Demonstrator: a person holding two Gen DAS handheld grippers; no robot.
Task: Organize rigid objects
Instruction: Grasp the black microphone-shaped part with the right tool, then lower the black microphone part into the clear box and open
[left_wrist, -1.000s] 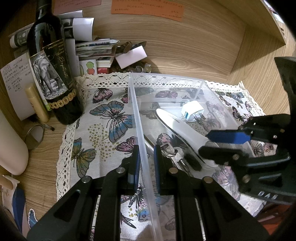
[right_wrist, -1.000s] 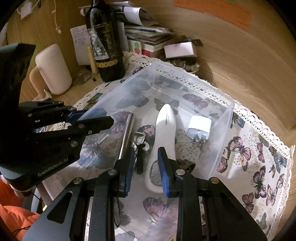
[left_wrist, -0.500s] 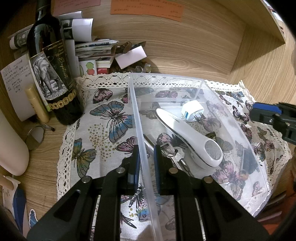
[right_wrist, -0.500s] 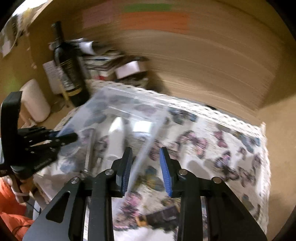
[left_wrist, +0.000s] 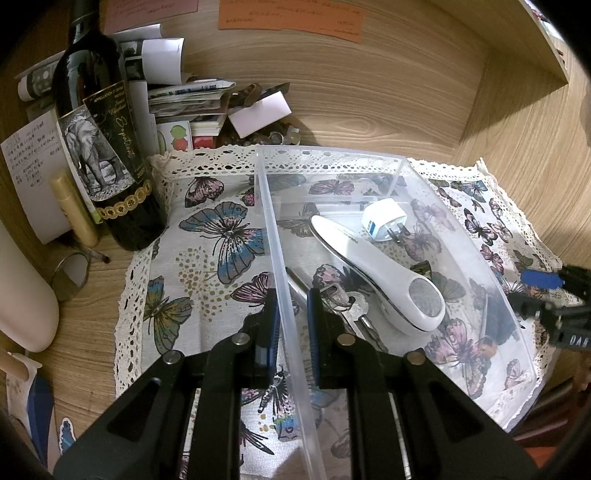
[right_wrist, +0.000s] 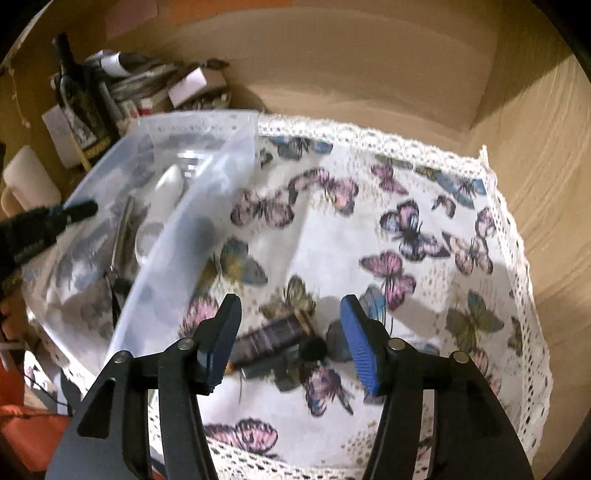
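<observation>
A clear plastic bin (left_wrist: 391, 161) stands on the butterfly cloth (left_wrist: 207, 258). It holds a white handheld device (left_wrist: 373, 266), a white plug adapter (left_wrist: 382, 219), keys (left_wrist: 345, 299) and a metal rod. My left gripper (left_wrist: 290, 325) is shut on the bin's left wall (left_wrist: 280, 258). My right gripper (right_wrist: 290, 334) is open above the cloth (right_wrist: 369, 240), right of the bin (right_wrist: 192, 206). Between its fingers lies a dark tube with a round black cap (right_wrist: 273, 338). The right gripper also shows in the left wrist view (left_wrist: 532, 291).
A dark wine bottle (left_wrist: 99, 140) stands left of the bin, with a yellow stick (left_wrist: 74, 210), papers and books (left_wrist: 184, 99) behind it. A cream mug (left_wrist: 22, 295) is at far left. Wooden walls close the back and right.
My right gripper has left the bin, swung right over the cloth and opened wide above the dark tube. My left gripper has kept its hold on the bin wall.
</observation>
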